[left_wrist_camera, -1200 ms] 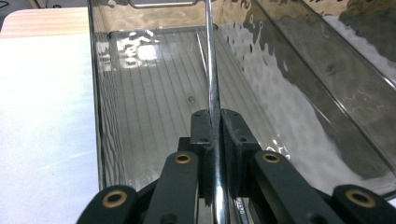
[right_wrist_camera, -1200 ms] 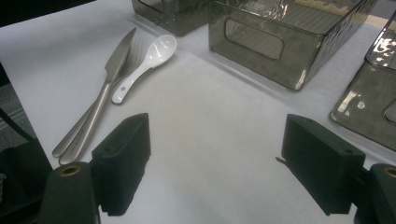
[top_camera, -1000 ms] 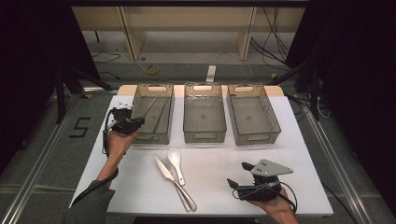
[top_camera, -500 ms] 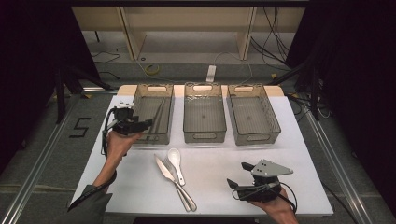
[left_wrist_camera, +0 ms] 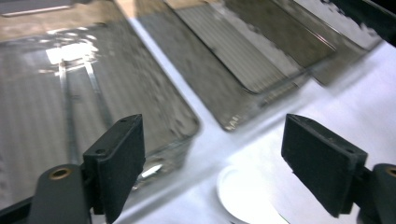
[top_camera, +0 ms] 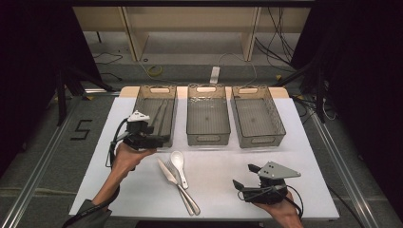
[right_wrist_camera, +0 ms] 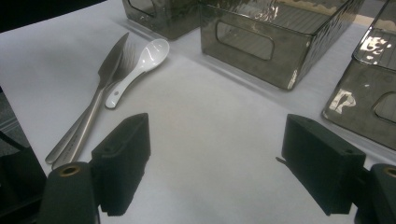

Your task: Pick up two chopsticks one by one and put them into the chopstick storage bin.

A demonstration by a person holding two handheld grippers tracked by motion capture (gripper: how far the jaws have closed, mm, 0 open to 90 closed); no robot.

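Note:
Three smoky see-through bins stand in a row at the back of the white table. The left bin (top_camera: 155, 93) (left_wrist_camera: 154, 93) holds two thin dark sticks (top_camera: 160, 114) (left_wrist_camera: 65, 102). My left gripper (top_camera: 165, 138) (left_wrist_camera: 212, 154) hovers over that bin's near end. Its jaws have just been opening and now stand open with nothing between them. A white spoon (top_camera: 178, 161) (right_wrist_camera: 140, 65) lies beside a knife (top_camera: 167, 172) (right_wrist_camera: 105, 77) and a fork (top_camera: 186, 194) in the middle of the table. My right gripper (top_camera: 244, 175) (right_wrist_camera: 215, 158) rests at the front right, open and empty, pointing toward the cutlery.
The middle bin (top_camera: 207, 137) (right_wrist_camera: 261, 46) and the right bin (top_camera: 259, 140) (right_wrist_camera: 369, 102) hold nothing that I can see. White tabletop (top_camera: 218, 166) lies bare between the cutlery and my right gripper. Dark floor and cables surround the table.
My left gripper has moved right and a little nearer, along the left bin's near end, and its jaws have gone from shut to wide open. The right gripper has stayed put.

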